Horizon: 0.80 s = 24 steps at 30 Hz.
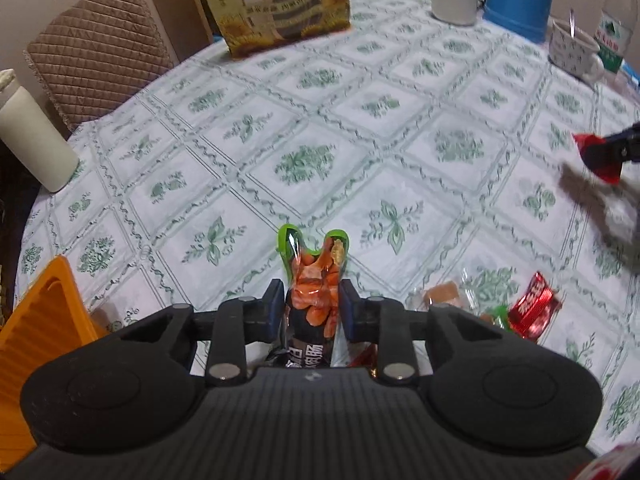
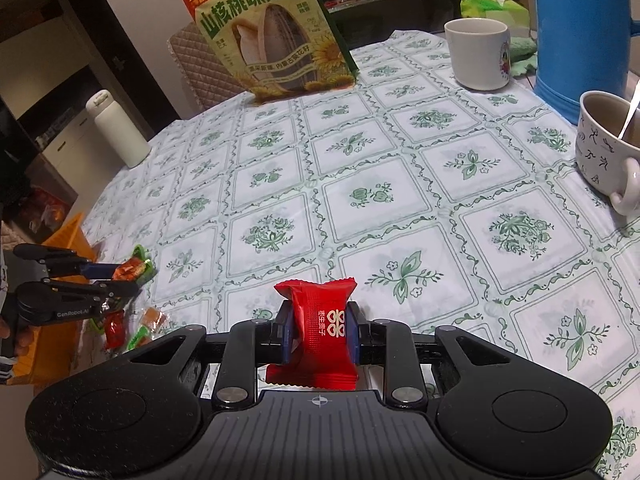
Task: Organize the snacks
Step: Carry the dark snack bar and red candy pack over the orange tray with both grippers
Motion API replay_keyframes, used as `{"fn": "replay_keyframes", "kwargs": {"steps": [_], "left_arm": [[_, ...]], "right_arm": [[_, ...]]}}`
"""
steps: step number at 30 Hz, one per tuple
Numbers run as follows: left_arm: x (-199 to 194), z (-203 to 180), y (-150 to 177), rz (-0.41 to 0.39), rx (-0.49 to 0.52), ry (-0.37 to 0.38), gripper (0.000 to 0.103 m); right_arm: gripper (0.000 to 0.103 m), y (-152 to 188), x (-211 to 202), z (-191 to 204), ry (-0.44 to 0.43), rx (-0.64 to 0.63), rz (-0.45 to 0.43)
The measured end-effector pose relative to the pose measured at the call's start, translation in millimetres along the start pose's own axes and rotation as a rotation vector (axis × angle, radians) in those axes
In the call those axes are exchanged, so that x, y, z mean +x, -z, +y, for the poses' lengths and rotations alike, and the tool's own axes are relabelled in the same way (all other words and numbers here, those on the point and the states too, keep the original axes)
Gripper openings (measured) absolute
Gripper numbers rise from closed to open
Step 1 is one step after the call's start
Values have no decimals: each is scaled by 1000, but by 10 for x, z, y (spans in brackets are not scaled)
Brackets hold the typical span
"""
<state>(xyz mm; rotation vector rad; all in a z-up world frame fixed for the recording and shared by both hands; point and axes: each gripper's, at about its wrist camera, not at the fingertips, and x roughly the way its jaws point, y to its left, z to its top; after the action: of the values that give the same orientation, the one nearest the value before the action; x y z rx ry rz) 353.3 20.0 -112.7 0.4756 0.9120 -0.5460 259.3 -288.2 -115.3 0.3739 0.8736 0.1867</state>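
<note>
My left gripper [image 1: 310,304] is shut on a green-edged sausage snack packet [image 1: 316,276] and holds it above the table; it also shows in the right wrist view [image 2: 132,270], at the left. My right gripper [image 2: 320,328] is shut on a red candy packet [image 2: 318,328] above the tablecloth; it appears at the right edge of the left wrist view [image 1: 600,154]. Loose snacks lie on the table: a red wrapper [image 1: 534,310], a brown candy [image 1: 442,294], and small candies [image 2: 132,326].
An orange container [image 1: 44,312] stands at the table's left edge. A big sunflower seed bag [image 2: 272,36], a white cup [image 2: 478,54], a blue jug [image 2: 580,36], a patterned mug with a spoon [image 2: 604,156] and a white bottle [image 2: 118,130] stand around the floral tablecloth [image 2: 360,200].
</note>
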Motion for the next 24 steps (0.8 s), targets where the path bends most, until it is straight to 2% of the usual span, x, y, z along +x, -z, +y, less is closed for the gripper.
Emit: {"fn": "replay_keyframes", "kwargs": {"steps": [5,14,24], "left_arm": [[-134,53,-21,-34,-64,-19,26],[-628,48,-17,-137,-221,-47,26],[-1219,46,281,-171,-423,-110,26]], "right_arm": [[27,-34,-5,32,-3,-5,-8],[27,-102,-70,164,-44,-38,-29],[27,-124,-149,443,-107,-112,-23]]}}
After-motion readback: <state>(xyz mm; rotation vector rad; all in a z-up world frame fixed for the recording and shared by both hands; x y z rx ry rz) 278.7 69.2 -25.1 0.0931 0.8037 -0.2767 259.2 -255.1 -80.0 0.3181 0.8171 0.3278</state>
